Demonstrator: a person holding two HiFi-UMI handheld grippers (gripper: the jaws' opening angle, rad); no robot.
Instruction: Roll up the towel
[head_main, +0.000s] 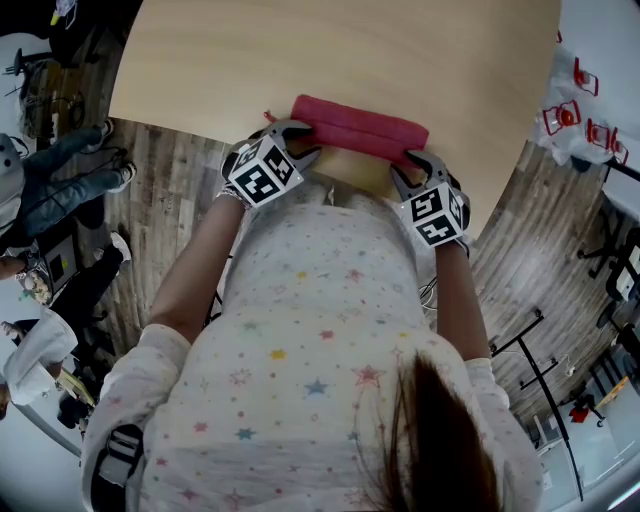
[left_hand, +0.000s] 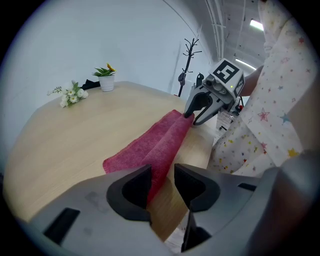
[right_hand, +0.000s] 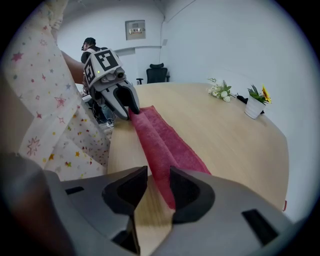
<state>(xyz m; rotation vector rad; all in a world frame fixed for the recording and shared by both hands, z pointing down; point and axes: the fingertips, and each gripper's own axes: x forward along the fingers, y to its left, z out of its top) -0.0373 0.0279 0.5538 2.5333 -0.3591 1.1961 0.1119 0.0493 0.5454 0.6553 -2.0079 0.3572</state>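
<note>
A red towel (head_main: 360, 128) lies folded into a long, thick band across the near edge of the pale wooden table (head_main: 400, 60). My left gripper (head_main: 300, 143) is at its left end and my right gripper (head_main: 408, 170) at its right end, both pointing steeply down. In the left gripper view the towel (left_hand: 155, 142) runs away from my left gripper (left_hand: 162, 182); its near end sits in the gap beside the left pad, with bare table showing between the jaws. The right gripper view mirrors this: the towel (right_hand: 160, 140) reaches into my right gripper (right_hand: 159, 187), whose jaws stand apart.
A potted yellow flower (left_hand: 106, 80) and a white flower bunch (left_hand: 70, 93) stand at the table's far side. A coat stand (left_hand: 189, 60) and an office chair (right_hand: 156, 73) are beyond the table. People stand on the wooden floor at the left (head_main: 60, 170).
</note>
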